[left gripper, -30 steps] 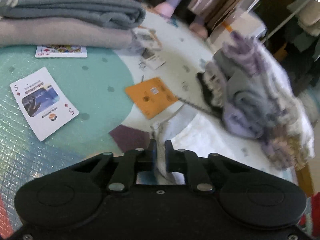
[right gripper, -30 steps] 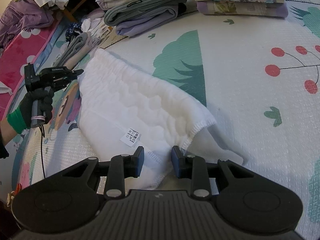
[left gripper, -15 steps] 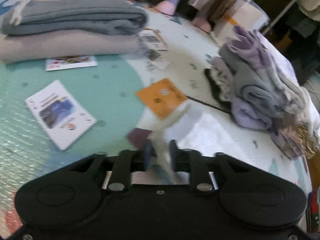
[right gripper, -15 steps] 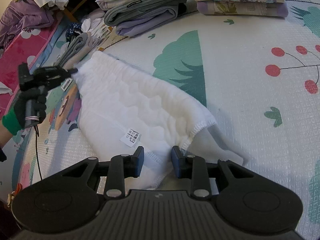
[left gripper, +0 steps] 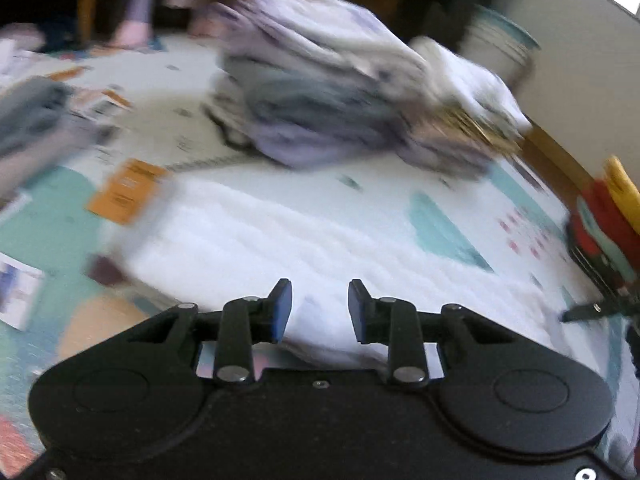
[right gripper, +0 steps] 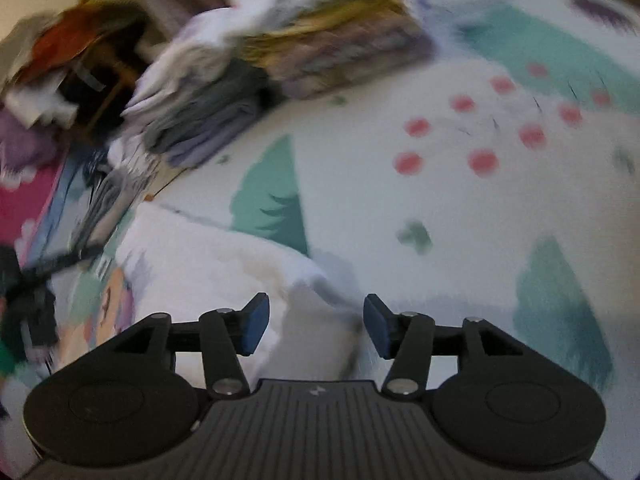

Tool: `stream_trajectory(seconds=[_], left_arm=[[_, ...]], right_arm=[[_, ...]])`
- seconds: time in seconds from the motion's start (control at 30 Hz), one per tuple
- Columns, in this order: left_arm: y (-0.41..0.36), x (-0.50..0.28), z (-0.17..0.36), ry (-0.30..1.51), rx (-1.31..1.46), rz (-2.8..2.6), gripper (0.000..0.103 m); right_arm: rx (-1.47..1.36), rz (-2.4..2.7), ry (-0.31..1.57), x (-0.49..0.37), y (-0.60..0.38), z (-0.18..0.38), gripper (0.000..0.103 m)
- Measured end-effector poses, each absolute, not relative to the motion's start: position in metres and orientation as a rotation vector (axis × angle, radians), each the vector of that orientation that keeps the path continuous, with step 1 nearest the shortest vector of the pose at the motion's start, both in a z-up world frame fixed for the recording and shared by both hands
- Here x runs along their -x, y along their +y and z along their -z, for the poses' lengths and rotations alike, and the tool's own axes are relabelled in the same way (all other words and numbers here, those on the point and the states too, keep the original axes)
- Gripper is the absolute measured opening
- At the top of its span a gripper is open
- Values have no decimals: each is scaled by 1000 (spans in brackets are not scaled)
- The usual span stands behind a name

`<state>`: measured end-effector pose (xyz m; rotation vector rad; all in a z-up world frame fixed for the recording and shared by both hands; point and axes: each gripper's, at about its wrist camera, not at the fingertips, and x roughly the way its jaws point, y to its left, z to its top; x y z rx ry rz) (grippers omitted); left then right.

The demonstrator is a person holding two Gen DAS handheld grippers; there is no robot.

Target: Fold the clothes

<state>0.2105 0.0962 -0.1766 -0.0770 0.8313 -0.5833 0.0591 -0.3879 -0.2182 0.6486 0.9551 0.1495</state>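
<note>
Both views are pretty smeared with motion blur, so take the fine detail with a grain of salt. The white garment [left gripper: 304, 236] lies spread flat on the play mat [right gripper: 400, 208], filling the middle of the left wrist view and running down to 6 o'clock, right under the left gripper [left gripper: 319, 306]. Its jaws are spread with a clear gap; white cloth shows behind the gap, but the blue pads aren't pressing on it. Those jaws opened up within the last second.

Right gripper [right gripper: 316, 326]: jaws spread even wider, having just been opening, with a bunched corner of the same garment sitting loose between them, touching neither pad as far as I can tell.

In the left wrist view a pile of folded clothes [left gripper: 340, 92] sits at about 12 o'clock beyond the garment, and an orange card [left gripper: 126, 192] lies at roughly 10 o'clock, just beside the garment's far corner. In the right wrist view the mat's red dots and green tree shapes run from 12 to 3 o'clock.
</note>
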Motion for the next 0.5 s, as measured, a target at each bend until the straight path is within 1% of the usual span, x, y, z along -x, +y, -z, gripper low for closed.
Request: stream_trajectory(seconds=[0.13,0.23,0.33,0.37,0.4,0.43,0.5], left_arm=[[84,-204,185,839,20,600,28],[83,-205,187,837,28,619,28],[73,-206,190,843,24,647,28],[66,-205,192,842,4,665,28],[59,-204,193,841,-16,682,28],[51,-202,195,844,-49,696,28],[36,-199,202,872,-119,708,28]], right_arm=[[-748,-144,1032,-54,-383,237,58],[-818,-113,1015,-43,-383,242,58],[-818,-103,997,-44,-377,243,59],[-805,-106,992,-45,-375,243,50],[-801,-114,1002,-48,-374,244,33],[-797,-123,1013,-52,-375,246,12],[-814,-100,985,-53,-383,244,12]])
